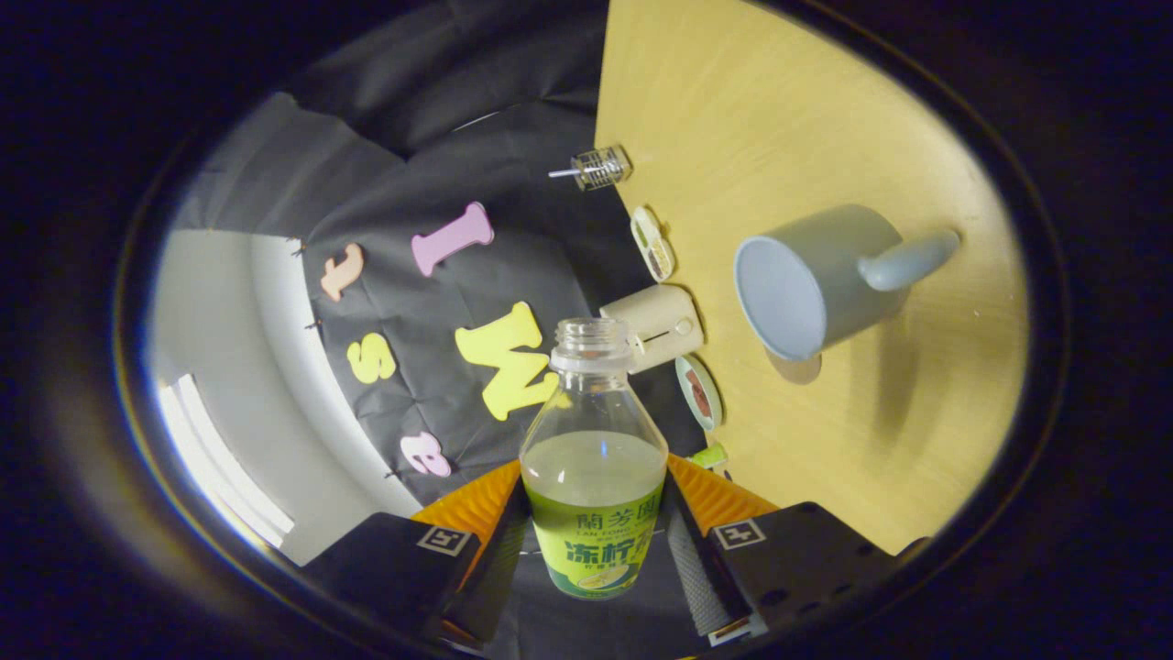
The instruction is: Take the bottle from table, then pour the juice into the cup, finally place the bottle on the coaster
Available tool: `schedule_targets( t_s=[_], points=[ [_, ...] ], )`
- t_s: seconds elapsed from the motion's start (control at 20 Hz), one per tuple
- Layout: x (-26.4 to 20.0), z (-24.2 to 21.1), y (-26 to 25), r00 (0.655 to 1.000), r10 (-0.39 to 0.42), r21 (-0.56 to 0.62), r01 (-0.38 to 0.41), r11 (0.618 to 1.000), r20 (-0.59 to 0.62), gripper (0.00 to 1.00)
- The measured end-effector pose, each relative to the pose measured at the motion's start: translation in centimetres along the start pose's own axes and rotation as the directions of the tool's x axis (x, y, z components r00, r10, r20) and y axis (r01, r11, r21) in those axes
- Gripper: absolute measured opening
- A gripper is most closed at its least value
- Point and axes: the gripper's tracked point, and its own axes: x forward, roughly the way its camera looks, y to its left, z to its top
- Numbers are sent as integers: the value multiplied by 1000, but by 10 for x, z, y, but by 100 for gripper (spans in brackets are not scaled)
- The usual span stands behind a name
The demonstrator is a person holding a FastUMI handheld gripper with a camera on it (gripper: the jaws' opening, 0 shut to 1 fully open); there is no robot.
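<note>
My gripper (596, 527) is shut on a clear bottle (594, 458) with a green label, one finger pressing each side of its lower body. The bottle has no cap, and pale greenish juice fills it to about the shoulder. The view is rolled, so the wooden table (779, 110) stands like a wall to the right of the fingers. On it, beyond the right finger, sits a grey cup (816, 284) with a stubby handle. Its open mouth faces back toward the bottle's neck and its inside looks empty. The bottle's mouth is short of the cup and apart from it.
Along the table's edge by the black booth wall lie a cream box-like appliance (652, 335), a round flat disc with a brown middle (701, 392), a small oval dish (652, 243), a clear glass piece (600, 168) and a small green item (710, 456).
</note>
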Motion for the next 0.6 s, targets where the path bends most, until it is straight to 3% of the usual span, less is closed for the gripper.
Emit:
schedule_targets(
  t_s=[0.2,0.35,0.5,0.6],
  points=[
    [-2,1,-4,998,-36,-169,44,985,50,80],
    [-2,2,-17,991,-101,-323,125,938,90,80],
    [0,-2,-28,977,-182,-533,212,819,110,80],
    [-5,-2,-24,974,-173,-660,225,717,144,81]
  ],
)
